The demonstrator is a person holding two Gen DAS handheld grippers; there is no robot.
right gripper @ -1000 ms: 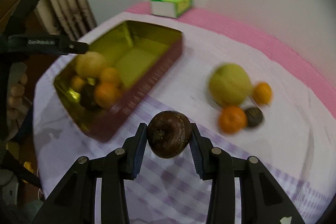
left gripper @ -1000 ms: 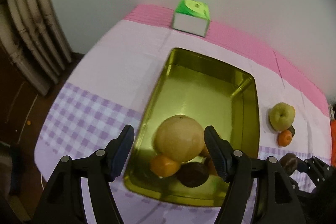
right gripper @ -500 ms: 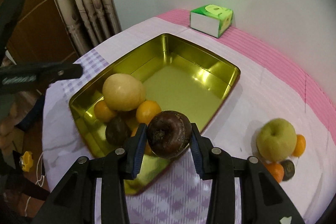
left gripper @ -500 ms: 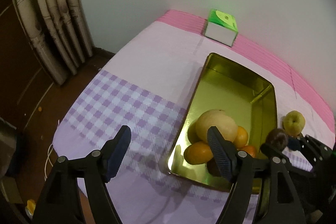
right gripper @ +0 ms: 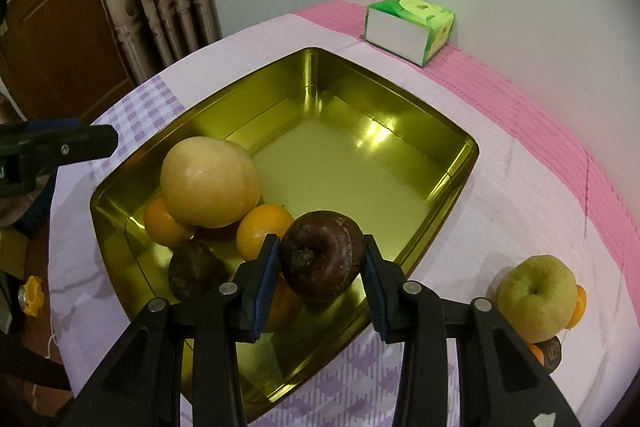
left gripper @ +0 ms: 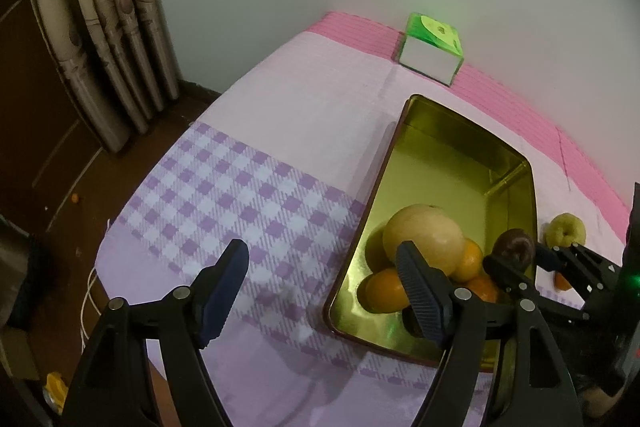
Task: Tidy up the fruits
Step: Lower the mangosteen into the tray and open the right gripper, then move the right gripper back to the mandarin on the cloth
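While I grip: my right gripper [right gripper: 320, 281] has its jaws pressed on a dark brown, round, wrinkled fruit [right gripper: 322, 255], held over the near right corner of the gold metal rectangular tray [right gripper: 400, 95].
My left gripper [left gripper: 322, 291]: its jaws have just been opening and stand wide with nothing between them, over the purple-checked tablecloth [left gripper: 240, 195] just left of the tray.
Tray contents: a large pale yellow round fruit [right gripper: 210, 183] atop oranges [right gripper: 262, 229] and another dark fruit [right gripper: 194, 271], all at the near end.
Outside the tray: a green apple [right gripper: 536, 293] with small oranges and a dark fruit beside it, on the cloth to the right.
Far edge: a green and white tissue box [right gripper: 408, 27] by the wall.
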